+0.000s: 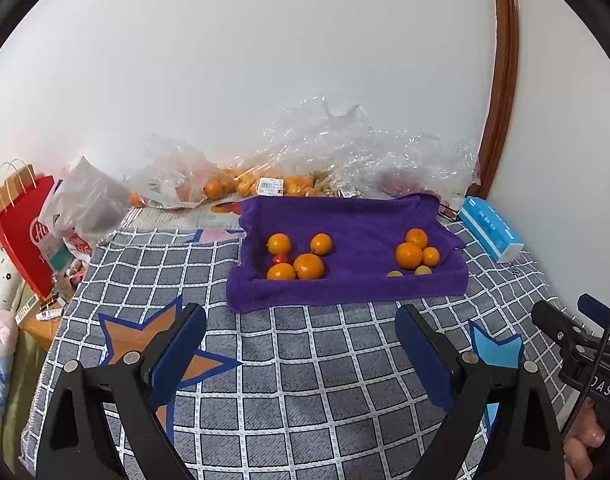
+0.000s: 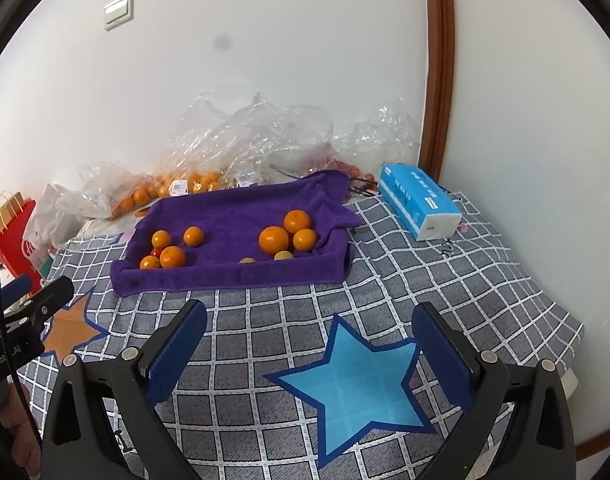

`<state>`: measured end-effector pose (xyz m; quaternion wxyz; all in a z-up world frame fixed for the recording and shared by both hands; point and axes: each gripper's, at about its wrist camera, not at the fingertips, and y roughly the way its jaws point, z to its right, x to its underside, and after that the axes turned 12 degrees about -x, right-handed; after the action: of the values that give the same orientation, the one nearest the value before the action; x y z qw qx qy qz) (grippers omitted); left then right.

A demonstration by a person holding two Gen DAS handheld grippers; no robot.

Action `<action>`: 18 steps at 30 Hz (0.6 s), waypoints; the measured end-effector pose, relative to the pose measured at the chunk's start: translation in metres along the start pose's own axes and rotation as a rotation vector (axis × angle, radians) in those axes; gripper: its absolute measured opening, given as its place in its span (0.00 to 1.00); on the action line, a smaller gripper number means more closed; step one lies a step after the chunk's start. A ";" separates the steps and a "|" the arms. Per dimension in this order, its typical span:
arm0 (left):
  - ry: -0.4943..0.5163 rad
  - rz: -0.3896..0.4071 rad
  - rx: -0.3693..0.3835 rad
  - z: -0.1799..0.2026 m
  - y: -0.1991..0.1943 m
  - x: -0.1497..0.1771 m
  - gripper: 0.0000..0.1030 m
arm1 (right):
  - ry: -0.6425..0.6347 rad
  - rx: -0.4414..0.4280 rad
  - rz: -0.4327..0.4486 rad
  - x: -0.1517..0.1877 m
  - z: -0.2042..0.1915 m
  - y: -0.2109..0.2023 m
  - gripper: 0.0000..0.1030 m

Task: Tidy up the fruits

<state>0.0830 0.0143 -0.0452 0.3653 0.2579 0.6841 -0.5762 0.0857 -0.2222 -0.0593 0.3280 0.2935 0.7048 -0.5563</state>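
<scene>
Hovering over the checked grey bedspread (image 1: 305, 380), the left gripper (image 1: 301, 344) and right gripper (image 2: 309, 340) both stand with fingers spread wide and nothing between them; each is short of the purple towel tray (image 1: 345, 288), the landmark used below.

Nearest, on the spread before the tray, lie an orange star patch (image 1: 145, 336) under the left gripper and a blue star patch (image 2: 357, 392) under the right.

Inside the tray, a left cluster of oranges (image 1: 295, 260) with one small red fruit (image 1: 281, 258) sits near the front wall; a right cluster of oranges (image 1: 415, 250) with two small yellowish fruits (image 1: 423, 270) sits well apart from it.

Behind the tray, clear plastic bags (image 1: 265, 172) hold more oranges against the wall. Right of the tray lies a blue tissue pack (image 2: 419, 208).

Judged step: approach before a pick. The next move calls for clearing the tray's raised front wall, then descending on a single fruit. Open room lies between the clusters; the spread's right edge falls away beyond the tissue pack.
</scene>
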 end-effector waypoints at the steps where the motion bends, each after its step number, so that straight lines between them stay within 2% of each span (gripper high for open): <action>1: -0.004 -0.006 0.003 -0.001 0.001 0.001 0.93 | 0.001 -0.002 -0.005 0.001 0.000 0.000 0.98; 18: -0.017 -0.020 0.013 -0.007 0.001 0.003 0.93 | -0.012 -0.016 -0.013 0.002 -0.004 0.004 0.98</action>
<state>0.0811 0.0207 -0.0480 0.3638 0.2486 0.6799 -0.5862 0.0870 -0.2178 -0.0624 0.3309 0.2829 0.7091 -0.5547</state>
